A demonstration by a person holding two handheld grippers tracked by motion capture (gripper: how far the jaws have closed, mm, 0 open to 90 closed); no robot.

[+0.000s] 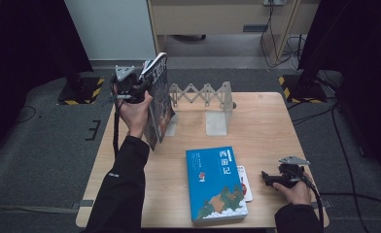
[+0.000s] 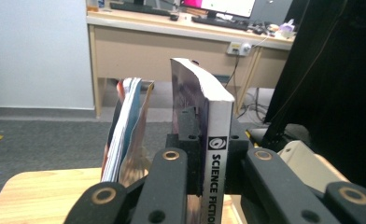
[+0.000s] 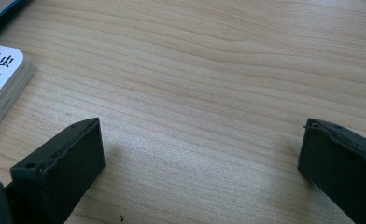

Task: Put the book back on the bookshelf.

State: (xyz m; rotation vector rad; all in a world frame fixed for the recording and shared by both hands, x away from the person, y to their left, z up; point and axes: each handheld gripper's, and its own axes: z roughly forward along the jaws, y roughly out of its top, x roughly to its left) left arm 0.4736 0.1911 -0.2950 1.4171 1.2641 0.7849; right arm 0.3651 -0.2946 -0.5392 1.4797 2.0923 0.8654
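A paperback book (image 1: pixel 158 99) is gripped by its spine in the left hand-held gripper (image 1: pixel 142 82), jaws clamped on it, and is held upright above the far left part of the bench (image 1: pixel 266 126), just beside the metal book rack (image 1: pixel 205 99). The right hand-held gripper (image 1: pixel 271 178) is rested on the bench with jaws wide apart and nothing between them, near the blue book (image 1: pixel 214 183) and the small white book (image 3: pixel 1 84) lying flat

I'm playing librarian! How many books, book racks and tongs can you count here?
Books: 4 (Science Fiction book, thin colourful book, blue book, small white book)
Metal book rack: 1
Tongs: 2 (left tongs, right tongs)
Total: 7
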